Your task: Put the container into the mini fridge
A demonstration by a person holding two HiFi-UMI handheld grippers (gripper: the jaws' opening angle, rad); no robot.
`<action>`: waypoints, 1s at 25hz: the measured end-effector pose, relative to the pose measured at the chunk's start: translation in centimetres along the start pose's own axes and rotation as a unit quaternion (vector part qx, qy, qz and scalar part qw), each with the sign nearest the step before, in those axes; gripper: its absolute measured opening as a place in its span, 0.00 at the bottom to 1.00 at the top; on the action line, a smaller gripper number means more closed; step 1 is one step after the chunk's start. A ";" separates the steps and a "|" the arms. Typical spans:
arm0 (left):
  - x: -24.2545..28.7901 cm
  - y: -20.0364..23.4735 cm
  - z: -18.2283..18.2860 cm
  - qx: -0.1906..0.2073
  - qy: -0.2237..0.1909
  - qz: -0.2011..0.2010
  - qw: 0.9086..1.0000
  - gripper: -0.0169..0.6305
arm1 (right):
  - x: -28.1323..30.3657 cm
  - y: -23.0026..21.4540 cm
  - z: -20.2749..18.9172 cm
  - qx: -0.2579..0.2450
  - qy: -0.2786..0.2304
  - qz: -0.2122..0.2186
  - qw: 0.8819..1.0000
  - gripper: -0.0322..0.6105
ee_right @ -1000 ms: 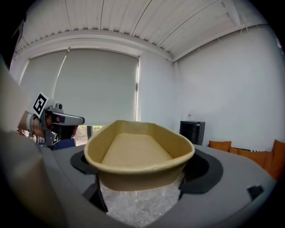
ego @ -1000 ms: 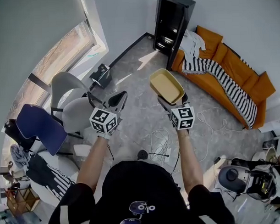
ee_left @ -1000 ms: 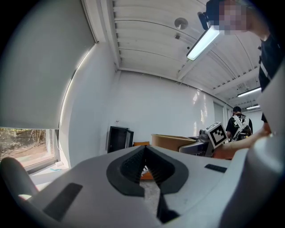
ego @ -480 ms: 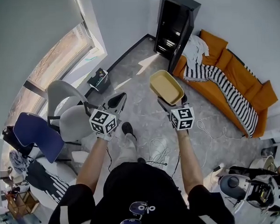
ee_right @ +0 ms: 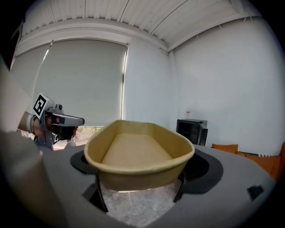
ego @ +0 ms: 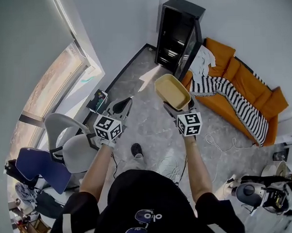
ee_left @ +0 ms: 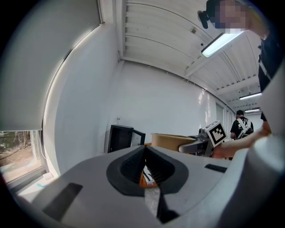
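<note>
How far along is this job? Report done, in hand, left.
Done: the tan oval paper container is picked up, clamped in the right gripper; the black mini fridge stands open. In hand: container held over the floor, short of the fridge. Left: reach it, set the container inside. The left gripper is shut, empty.

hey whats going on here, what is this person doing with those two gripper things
A person holds a gripper in each hand. The right gripper is clamped on an empty tan container, held up level in the air. The left gripper is shut and holds nothing. The black mini fridge stands ahead against the wall with its door open, beside an orange sofa. The container is not yet in it.
</note>
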State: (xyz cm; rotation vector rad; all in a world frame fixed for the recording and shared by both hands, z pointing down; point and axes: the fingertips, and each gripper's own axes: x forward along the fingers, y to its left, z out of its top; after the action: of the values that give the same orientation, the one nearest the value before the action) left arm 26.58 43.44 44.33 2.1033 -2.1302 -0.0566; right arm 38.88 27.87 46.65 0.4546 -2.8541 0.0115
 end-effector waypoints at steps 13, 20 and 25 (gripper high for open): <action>5.1 12.7 2.3 -0.007 -0.009 -0.032 0.999 0.04 | 12.0 -1.1 4.1 -0.005 -0.002 -0.038 0.999 0.91; 10.7 16.9 2.4 -0.013 -0.010 -0.028 0.999 0.04 | 17.8 -5.5 4.5 -0.005 0.002 -0.039 0.999 0.91; 14.0 21.2 2.6 -0.011 -0.008 -0.023 1.000 0.04 | 23.0 -7.8 5.3 -0.002 -0.003 -0.039 0.999 0.91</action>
State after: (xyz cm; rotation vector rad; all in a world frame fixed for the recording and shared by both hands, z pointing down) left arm 5.16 29.66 45.60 2.1458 -2.0812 -0.1030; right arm 18.83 13.17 46.94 0.5657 -2.8388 -0.0106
